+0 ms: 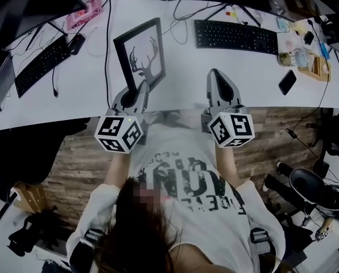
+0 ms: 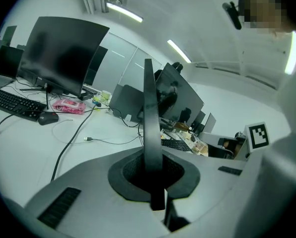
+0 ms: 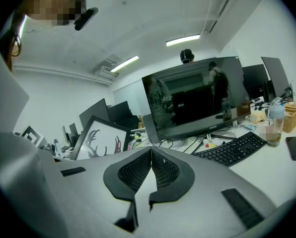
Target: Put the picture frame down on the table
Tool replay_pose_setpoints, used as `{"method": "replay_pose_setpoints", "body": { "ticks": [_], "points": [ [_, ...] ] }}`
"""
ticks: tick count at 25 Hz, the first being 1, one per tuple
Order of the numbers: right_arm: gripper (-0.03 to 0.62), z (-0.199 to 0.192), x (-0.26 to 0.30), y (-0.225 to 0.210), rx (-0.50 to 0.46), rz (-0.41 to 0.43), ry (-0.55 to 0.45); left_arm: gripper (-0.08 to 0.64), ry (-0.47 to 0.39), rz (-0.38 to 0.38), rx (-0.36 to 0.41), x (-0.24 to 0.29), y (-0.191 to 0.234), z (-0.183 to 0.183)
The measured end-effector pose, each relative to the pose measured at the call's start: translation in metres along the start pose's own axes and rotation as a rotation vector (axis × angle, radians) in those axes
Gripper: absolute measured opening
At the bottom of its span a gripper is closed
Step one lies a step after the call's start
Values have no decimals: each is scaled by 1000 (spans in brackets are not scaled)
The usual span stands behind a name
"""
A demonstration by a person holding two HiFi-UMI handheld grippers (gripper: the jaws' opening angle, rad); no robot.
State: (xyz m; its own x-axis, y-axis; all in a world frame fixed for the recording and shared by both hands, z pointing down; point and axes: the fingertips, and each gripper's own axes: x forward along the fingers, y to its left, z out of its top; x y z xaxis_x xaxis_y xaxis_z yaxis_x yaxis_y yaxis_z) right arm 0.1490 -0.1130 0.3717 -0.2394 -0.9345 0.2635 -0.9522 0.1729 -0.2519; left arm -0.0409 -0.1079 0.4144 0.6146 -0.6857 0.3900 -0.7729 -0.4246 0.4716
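The left tool [image 1: 138, 91] is clamped on the near edge of the picture frame [image 1: 140, 53], held upright over the white worktop [image 1: 181, 67]; the right tool [image 1: 217, 75] beside it is closed, empty.

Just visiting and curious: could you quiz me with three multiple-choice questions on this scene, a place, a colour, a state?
1. The picture frame's border is: A red; B black; C gold.
2. Where does the phone lie? A on the table, right of the right gripper; B under the picture frame; C held by the right gripper.
3. The right gripper's jaws are: A wide open; B shut on the picture frame; C shut, empty.

B: the border shows dark all round.
A: the head view shows it there.
C: the pads meet, with nothing between.
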Motion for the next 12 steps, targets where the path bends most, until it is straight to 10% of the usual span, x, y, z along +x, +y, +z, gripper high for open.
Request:
{"method": "replay_pose_setpoints", "body": {
  "ticks": [12],
  "points": [
    [2,-24,-12,-7,30,-35,49,8,146,-45,-94,21,-3,-53]
  ]
}}
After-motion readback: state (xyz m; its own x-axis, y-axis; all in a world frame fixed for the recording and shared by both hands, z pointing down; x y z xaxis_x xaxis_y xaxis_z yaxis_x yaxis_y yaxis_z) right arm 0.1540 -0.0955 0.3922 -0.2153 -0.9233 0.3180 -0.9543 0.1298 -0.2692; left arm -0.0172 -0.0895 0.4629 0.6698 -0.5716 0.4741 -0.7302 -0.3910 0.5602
